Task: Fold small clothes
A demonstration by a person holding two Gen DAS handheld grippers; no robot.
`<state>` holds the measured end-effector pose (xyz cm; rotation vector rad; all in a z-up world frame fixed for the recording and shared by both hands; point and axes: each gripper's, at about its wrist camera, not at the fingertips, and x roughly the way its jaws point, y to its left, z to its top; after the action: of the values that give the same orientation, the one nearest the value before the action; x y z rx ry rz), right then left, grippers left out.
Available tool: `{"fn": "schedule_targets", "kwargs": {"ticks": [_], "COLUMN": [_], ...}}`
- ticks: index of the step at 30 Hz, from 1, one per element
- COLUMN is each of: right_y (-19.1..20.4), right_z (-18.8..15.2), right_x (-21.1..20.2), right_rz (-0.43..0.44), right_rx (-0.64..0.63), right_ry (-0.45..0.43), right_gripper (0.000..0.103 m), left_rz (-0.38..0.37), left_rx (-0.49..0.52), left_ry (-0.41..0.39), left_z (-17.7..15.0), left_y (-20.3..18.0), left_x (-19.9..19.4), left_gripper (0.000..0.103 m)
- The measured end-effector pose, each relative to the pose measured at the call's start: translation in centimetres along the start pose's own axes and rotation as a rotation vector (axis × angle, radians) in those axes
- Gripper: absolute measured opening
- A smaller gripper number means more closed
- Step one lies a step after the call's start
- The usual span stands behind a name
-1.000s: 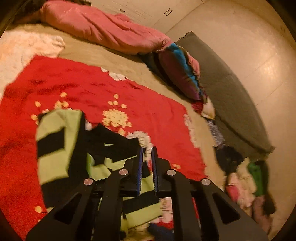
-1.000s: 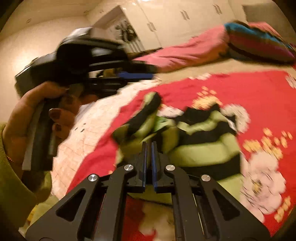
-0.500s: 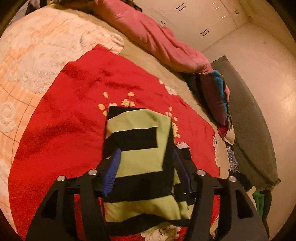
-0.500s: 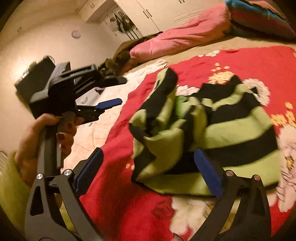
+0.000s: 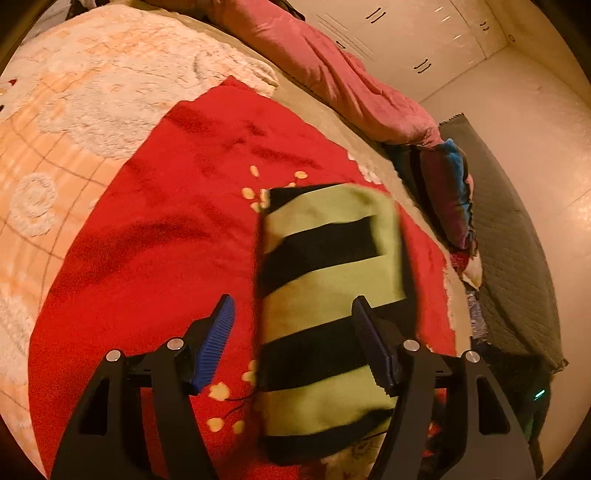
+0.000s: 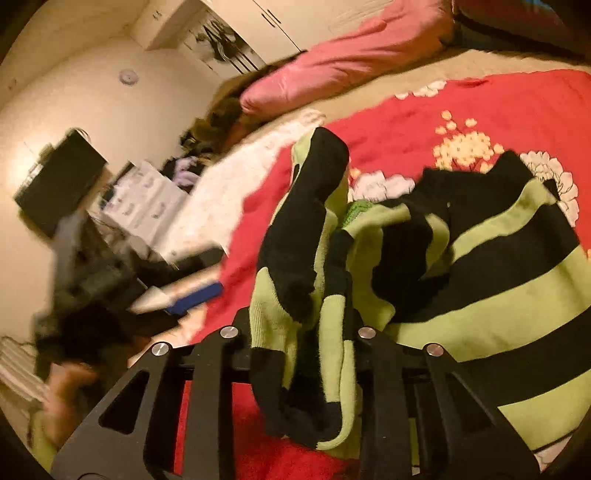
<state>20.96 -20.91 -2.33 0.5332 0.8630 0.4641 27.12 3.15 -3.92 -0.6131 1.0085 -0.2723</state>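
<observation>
A green and black striped sweater (image 5: pixel 328 295) lies folded lengthwise on the red flowered blanket (image 5: pixel 166 240). My left gripper (image 5: pixel 295 347) hovers over its near left edge. Its jaws are opening, the cloth lies under the gap, and the blue pads (image 5: pixel 218 343) do not press on it. In the right wrist view the sweater (image 6: pixel 517 288) is bunched at its left side. My right gripper (image 6: pixel 301 325) is closing on a raised fold of sleeve (image 6: pixel 306 258); the cloth fills the gap and hides the pads. The left gripper (image 6: pixel 192 295) shows blurred at the left, held by a hand (image 6: pixel 66 380).
A pink duvet (image 5: pixel 332 74) and a striped pillow (image 5: pixel 450 184) lie along the bed's far side. A white fleecy blanket (image 5: pixel 74 110) covers the left. A grey mat (image 5: pixel 517 258) lies on the floor to the right. White cupboards (image 5: pixel 406 33) stand behind.
Both grippers were shut a second ago and then opened. The left one has shifted left off the sweater's middle. The right one went wide and has now closed in on the bunched sleeve.
</observation>
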Motion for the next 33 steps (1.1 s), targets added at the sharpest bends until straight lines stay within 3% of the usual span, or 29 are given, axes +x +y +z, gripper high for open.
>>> {"fn": "schedule_targets", "kwargs": {"ticks": [2, 5, 8, 11, 12, 14, 18, 22, 26, 27, 28, 29, 30, 33], "right_y": [-0.7, -2.5, -4.9, -8.4, -9.9, -11.8, -15.3, -14.8, -14.4, -14.6, -14.7, -14.8, -14.6, -12.9], "right_z": [0.9, 1.6, 1.6, 0.8, 0.0, -1.4, -3.7, -2.9, -1.9, -1.6, -1.2, -0.9, -0.5, 0.5], "right_x": [-2.3, -6.0, -9.5, -10.3, -9.7, -9.0, -8.8, -9.7, -9.4, -9.3, -9.0, -8.7, -8.1, -7.7], "right_rz": [0.038, 0.047, -0.038, -0.091, -0.131, -0.176, -0.072, -0.023, -0.05, -0.067, -0.086, -0.084, -0.081, -0.031], "right_rx": [0.022, 0.047, 0.03, 0.06, 0.071, 0.108, 0.258, 0.242, 0.236, 0.24, 0.243, 0.231, 0.205, 0.124], "right_ry": [-0.042, -0.109, -0.163, -0.132, -0.079, -0.026, -0.016, -0.055, -0.06, -0.063, -0.074, -0.072, -0.05, -0.036], "right_gripper": [0.018, 0.018, 0.019, 0.023, 0.024, 0.033, 0.045, 0.074, 0.078, 0.078, 0.065, 0.027, 0.02, 0.017], "left_rz": [-0.012, 0.002, 0.003, -0.028, -0.022, -0.017, 0.008, 0.073, 0.101, 0.108, 0.115, 0.123, 0.128, 0.141], "left_rx": [-0.003, 0.034, 0.069, 0.083, 0.102, 0.134, 0.202, 0.304, 0.365, 0.383, 0.394, 0.403, 0.414, 0.44], "left_ry": [0.003, 0.001, 0.01, 0.065, 0.084, 0.113, 0.146, 0.135, 0.125, 0.12, 0.114, 0.109, 0.102, 0.08], "left_z": [-0.7, -1.8, -2.9, -4.3, -4.9, -5.9, -7.4, -8.2, -8.7, -8.8, -8.9, -8.9, -8.9, -8.8], "left_y": [0.1, -0.5, -1.5, -2.6, -3.1, -4.0, -5.5, -7.1, -8.3, -8.5, -8.7, -9.0, -9.1, -9.6], "left_x": [-0.1, -0.2, 0.3, 1.9, 2.6, 3.5, 4.5, 4.8, 4.7, 4.4, 4.3, 4.2, 4.0, 3.2], "left_gripper": [0.074, 0.074, 0.074, 0.074, 0.074, 0.074, 0.074, 0.083, 0.083, 0.083, 0.083, 0.083, 0.083, 0.087]}}
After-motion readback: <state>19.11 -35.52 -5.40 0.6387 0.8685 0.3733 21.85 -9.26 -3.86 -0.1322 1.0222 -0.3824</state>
